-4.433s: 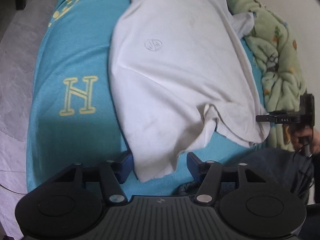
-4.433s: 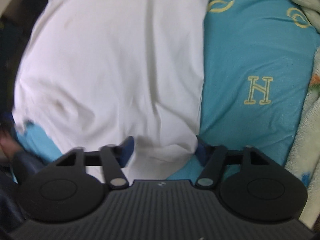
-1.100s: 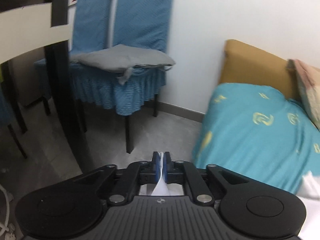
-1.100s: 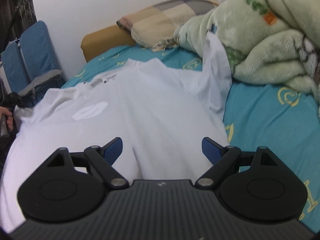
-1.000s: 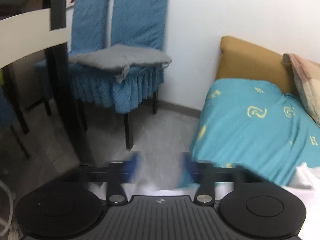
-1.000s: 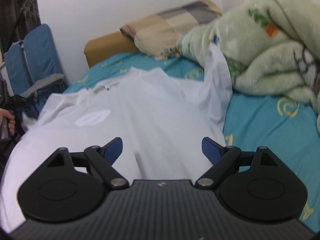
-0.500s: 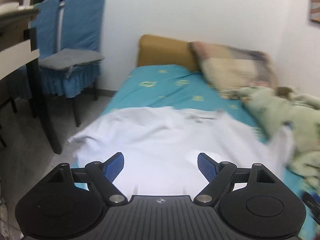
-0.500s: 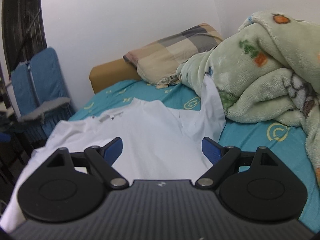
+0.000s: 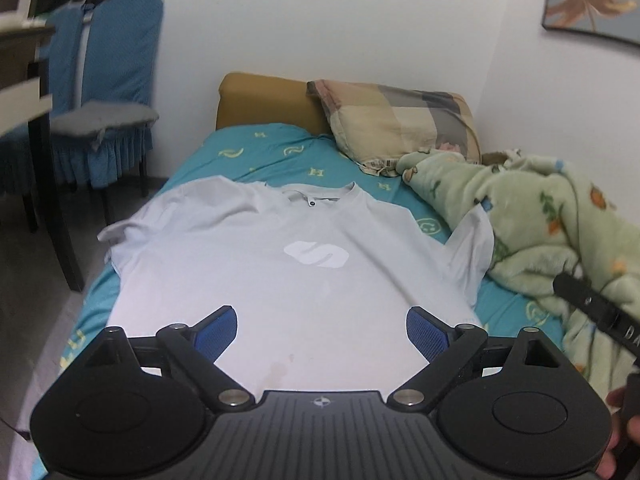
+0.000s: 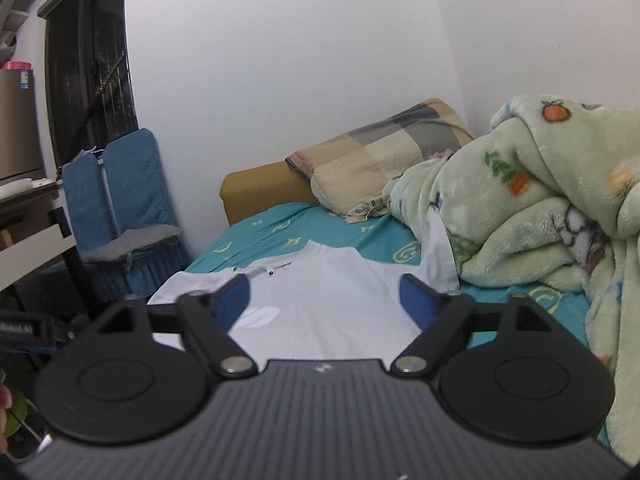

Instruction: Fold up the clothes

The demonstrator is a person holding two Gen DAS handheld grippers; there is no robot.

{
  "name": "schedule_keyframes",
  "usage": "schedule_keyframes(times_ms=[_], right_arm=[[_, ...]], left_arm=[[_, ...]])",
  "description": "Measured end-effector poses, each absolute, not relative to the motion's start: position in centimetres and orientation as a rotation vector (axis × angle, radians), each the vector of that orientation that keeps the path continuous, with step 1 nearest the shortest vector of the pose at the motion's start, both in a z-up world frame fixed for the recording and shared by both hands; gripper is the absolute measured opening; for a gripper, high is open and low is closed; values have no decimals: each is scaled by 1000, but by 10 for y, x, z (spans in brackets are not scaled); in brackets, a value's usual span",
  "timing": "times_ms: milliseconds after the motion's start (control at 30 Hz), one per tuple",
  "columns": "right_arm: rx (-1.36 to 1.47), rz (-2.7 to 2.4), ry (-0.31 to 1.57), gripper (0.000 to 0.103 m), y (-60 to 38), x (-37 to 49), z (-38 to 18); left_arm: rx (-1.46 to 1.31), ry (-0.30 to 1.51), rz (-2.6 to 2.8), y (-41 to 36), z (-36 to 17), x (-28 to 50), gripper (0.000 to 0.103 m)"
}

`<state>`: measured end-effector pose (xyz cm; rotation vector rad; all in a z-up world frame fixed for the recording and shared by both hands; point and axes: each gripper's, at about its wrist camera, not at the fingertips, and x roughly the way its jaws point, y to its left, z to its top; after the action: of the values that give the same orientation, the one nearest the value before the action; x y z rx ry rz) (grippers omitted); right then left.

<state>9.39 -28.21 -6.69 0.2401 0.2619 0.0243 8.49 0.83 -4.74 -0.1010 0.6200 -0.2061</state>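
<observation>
A white T-shirt [image 9: 280, 272] with a pale logo lies spread flat, front up, on the teal bed sheet [image 9: 260, 152], collar toward the headboard. Its right sleeve rests against the green blanket. My left gripper [image 9: 322, 330] is open and empty, held above the shirt's hem. My right gripper [image 10: 326, 300] is open and empty, raised above the hem end of the shirt [image 10: 320, 300]. Part of the right gripper shows at the right edge of the left wrist view [image 9: 592, 308].
A bunched green fleece blanket [image 9: 560, 232] fills the bed's right side. A checked pillow [image 9: 400, 120] leans on the mustard headboard [image 9: 264, 96]. A blue-covered chair [image 9: 108, 92] and a dark table leg [image 9: 60, 208] stand left of the bed.
My left gripper let go of the shirt's edge, opened, and swung from facing the chair to facing the bed. The shirt now lies spread flat. My right gripper rose and tilted up.
</observation>
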Motion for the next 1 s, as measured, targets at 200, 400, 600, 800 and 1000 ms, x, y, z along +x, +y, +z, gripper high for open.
schedule_keyframes(times_ms=[200, 400, 600, 800, 1000], right_arm=[[320, 3, 320, 85, -291, 102, -75], [349, -15, 336, 85, -297, 108, -80], [428, -15, 359, 78, -309, 117, -86], [484, -33, 392, 73, -320, 124, -93], [523, -34, 391, 74, -333, 134, -97]], left_arm=[[-105, 645, -196, 13, -58, 88, 94], [-76, 666, -188, 11, -65, 90, 94], [-48, 672, -188, 7, -71, 89, 94], [-39, 676, -172, 5, -75, 91, 94], [-17, 691, -165, -4, -75, 91, 94]])
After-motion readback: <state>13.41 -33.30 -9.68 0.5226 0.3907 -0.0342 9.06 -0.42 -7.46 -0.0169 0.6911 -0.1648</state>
